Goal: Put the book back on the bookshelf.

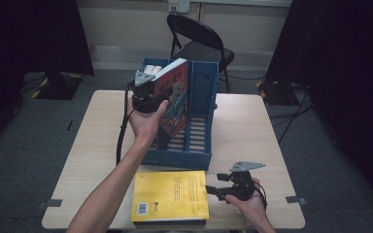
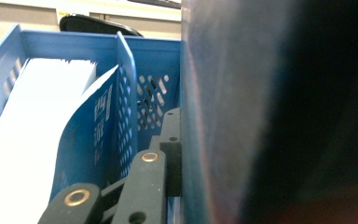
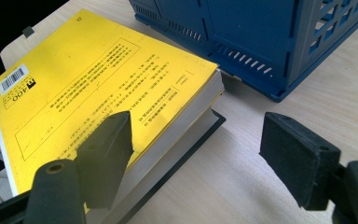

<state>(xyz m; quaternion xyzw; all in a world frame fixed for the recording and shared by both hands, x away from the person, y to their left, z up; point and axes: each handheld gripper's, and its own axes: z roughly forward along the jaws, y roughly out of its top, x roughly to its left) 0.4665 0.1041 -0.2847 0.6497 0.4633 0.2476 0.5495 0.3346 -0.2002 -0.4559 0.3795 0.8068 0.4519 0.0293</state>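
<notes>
Starting at the left gripper [image 1: 148, 92], we see it raised over the blue file rack [image 1: 201, 97], its jaws clamped on a red-covered book [image 1: 175, 99] that stands tilted in the rack's middle part, its lower edge hidden behind the hand [image 1: 145, 121] and the rack's front wall. In the left gripper view one black jaw lies flat against the book's cover [image 2: 261, 116], which sits so close to the lens that it is a dark blur, and the other jaw is hidden behind it. To its left there, a blue-covered book [image 2: 93, 135] leans in the neighbouring compartment with its white page edges towards us; only part of its cover lettering shows. A divider and the perforated back wall of the rack [image 2: 154, 98] stand behind it. Near the table's front edge, the right gripper [image 1: 218, 187] rests in the right hand [image 1: 250, 201] with its jaws spread wide and nothing pressed between them. In the right gripper view one pad overlaps the corner of the yellow book [image 3: 98, 79], though we cannot tell whether it touches, while the other pad hangs above bare table [image 3: 242, 186]. That yellow book lies flat, back cover up, on a darker book [image 3: 200, 128] of which only a thin edge peeks out. Beyond the table a black folding chair [image 1: 199, 39] stands partly hidden by the rack.
</notes>
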